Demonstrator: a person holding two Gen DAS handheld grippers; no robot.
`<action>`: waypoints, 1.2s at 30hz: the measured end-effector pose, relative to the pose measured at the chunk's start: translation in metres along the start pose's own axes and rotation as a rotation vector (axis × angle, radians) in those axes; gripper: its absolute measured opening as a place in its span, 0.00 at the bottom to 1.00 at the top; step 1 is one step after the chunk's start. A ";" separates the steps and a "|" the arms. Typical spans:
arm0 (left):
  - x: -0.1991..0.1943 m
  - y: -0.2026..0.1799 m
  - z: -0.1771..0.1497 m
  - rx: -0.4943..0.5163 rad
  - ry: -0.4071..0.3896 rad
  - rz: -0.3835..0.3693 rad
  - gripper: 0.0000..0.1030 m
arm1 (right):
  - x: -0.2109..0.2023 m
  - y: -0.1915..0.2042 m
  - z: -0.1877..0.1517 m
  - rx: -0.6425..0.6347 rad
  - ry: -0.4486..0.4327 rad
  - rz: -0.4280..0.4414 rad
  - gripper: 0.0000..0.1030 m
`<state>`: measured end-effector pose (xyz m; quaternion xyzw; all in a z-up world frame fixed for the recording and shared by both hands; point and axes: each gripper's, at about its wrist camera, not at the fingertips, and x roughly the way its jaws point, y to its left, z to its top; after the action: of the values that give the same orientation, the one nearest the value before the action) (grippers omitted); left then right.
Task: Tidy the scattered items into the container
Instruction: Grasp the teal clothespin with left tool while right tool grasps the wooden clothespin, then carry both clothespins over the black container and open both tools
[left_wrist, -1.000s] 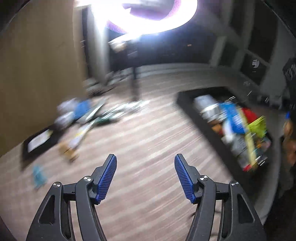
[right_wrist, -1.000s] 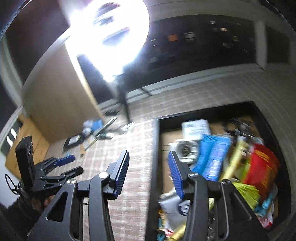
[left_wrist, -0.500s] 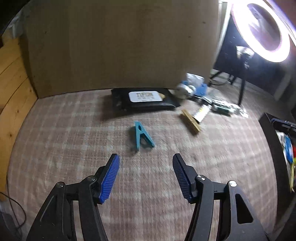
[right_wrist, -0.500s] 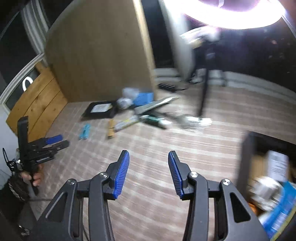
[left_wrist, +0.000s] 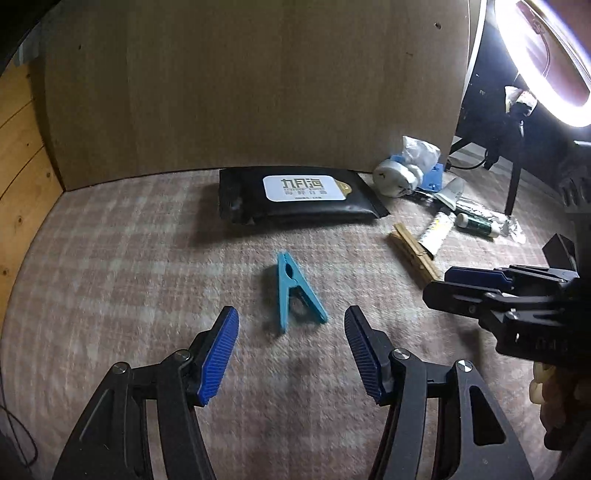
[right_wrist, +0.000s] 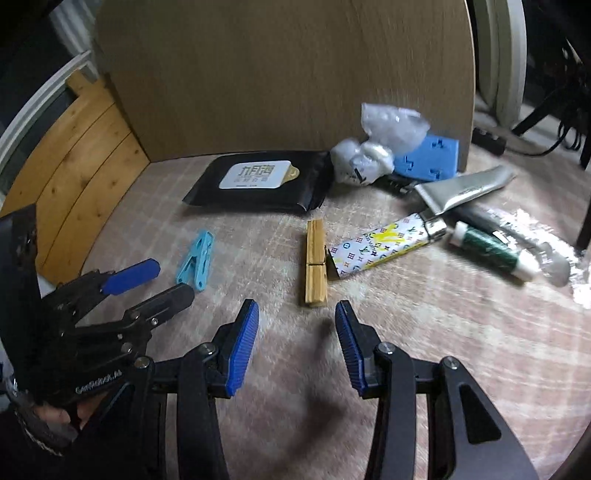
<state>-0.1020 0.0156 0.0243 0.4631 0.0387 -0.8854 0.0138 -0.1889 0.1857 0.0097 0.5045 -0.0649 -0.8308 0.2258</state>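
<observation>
I have swung both grippers away from the container to the rug; my left gripper (left_wrist: 291, 354), jaws open and empty, hangs just short of the light, stiff blue peg (left_wrist: 295, 295), best pinched across its legs.

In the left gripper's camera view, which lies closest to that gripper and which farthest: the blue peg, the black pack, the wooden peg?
From the left gripper:
1. Blue peg, just ahead between the fingers.
2. Wooden peg, farther off to the right.
3. Black pack, at the back by the board.
</observation>
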 end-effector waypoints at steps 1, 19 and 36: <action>0.003 0.002 0.001 -0.006 0.003 0.000 0.55 | 0.003 -0.001 0.002 0.009 -0.002 0.003 0.41; 0.018 0.008 0.001 -0.040 0.002 0.031 0.26 | 0.011 0.000 0.019 0.005 -0.035 -0.093 0.13; -0.071 -0.069 -0.007 0.050 -0.077 -0.172 0.25 | -0.169 -0.069 -0.110 0.373 -0.266 -0.003 0.13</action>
<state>-0.0597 0.0836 0.0829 0.4239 0.0555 -0.9011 -0.0723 -0.0489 0.3345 0.0699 0.4236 -0.2456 -0.8641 0.1168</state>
